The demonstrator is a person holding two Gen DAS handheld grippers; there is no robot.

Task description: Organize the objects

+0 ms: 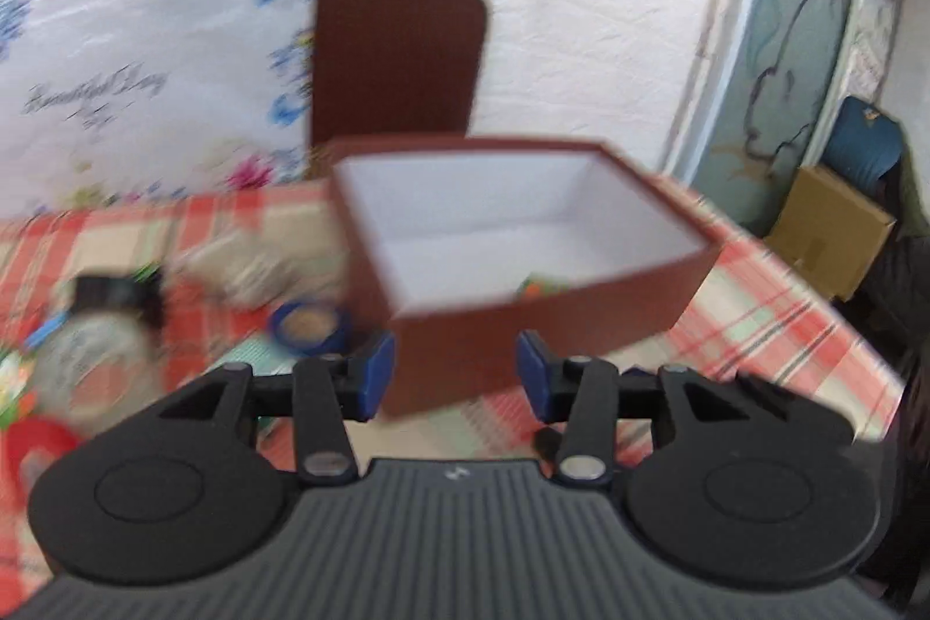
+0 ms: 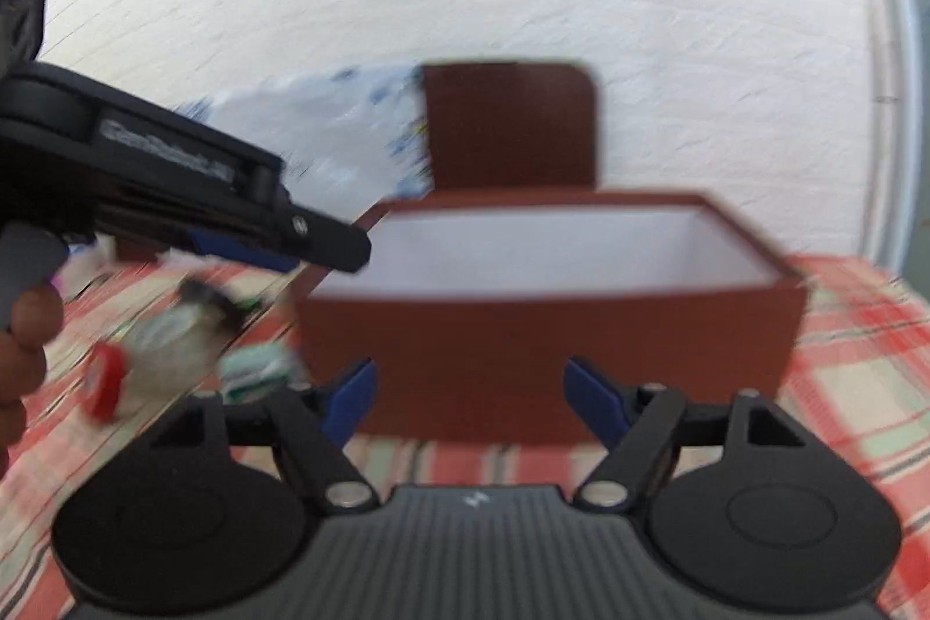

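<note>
You hold both tools before brown box (image 1: 523, 236), on checked cloth, lid off for loading. Left gripper (image 1: 456, 376) apart, empty. Right gripper (image 2: 468, 396) apart, empty. Loose items (image 1: 308, 323) lie beside box.

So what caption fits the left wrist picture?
Open left gripper faces a brown box on a checked tablecloth.

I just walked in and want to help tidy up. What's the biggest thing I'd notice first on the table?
You'd spot the big brown box first, open at the top and white inside, sitting in the middle of the red checked tablecloth. Its brown lid stands up behind it against the white wall. To the left of the box lies a blurry jumble of small things, including a clear jar with a black cap and a little blue tub.
</note>
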